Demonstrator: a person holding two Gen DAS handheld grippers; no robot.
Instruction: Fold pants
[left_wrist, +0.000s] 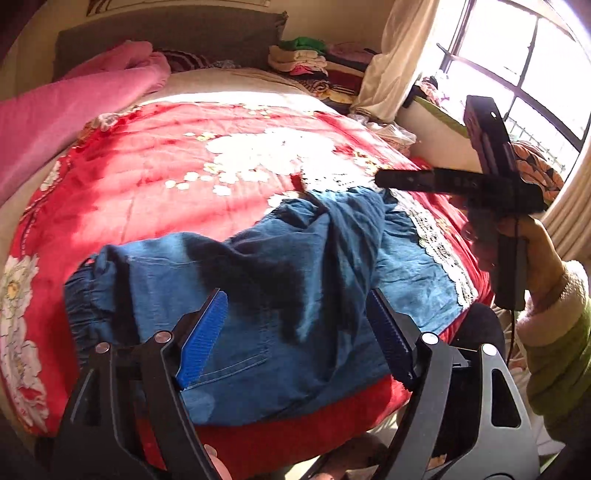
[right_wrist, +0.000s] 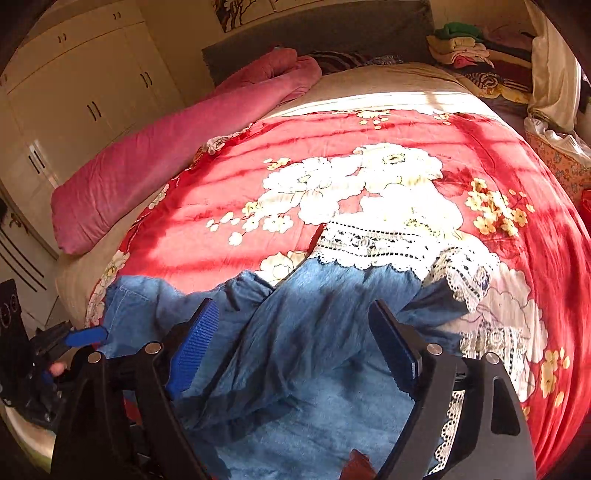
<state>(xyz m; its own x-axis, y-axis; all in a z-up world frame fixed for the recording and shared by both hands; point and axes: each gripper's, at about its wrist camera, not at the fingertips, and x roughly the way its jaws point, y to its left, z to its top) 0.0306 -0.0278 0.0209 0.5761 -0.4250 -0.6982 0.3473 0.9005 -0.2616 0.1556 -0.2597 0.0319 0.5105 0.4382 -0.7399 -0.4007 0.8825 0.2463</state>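
Blue denim pants (left_wrist: 406, 258) with white lace hems (right_wrist: 369, 247) lie crumpled and partly folded on a red floral bedspread (left_wrist: 166, 166), near the bed's front edge. The elastic waistband (left_wrist: 85, 295) is at the left in the left wrist view. My left gripper (left_wrist: 295, 299) hovers open above the pants, with nothing between its blue pads. My right gripper (right_wrist: 291, 308) is also open above the leg part, clear of the cloth. A hand (left_wrist: 535, 251) in a green sleeve holds the right gripper up at the right. One blue finger (right_wrist: 86, 336) of the left gripper shows at the left edge.
A rolled pink blanket (right_wrist: 166, 158) lies along the bed's left side. Stacked folded clothes (left_wrist: 303, 59) sit at the head of the bed by the grey headboard (right_wrist: 325, 33). A window (left_wrist: 517, 74) with a curtain is at the right, a wardrobe (right_wrist: 74, 92) at the left.
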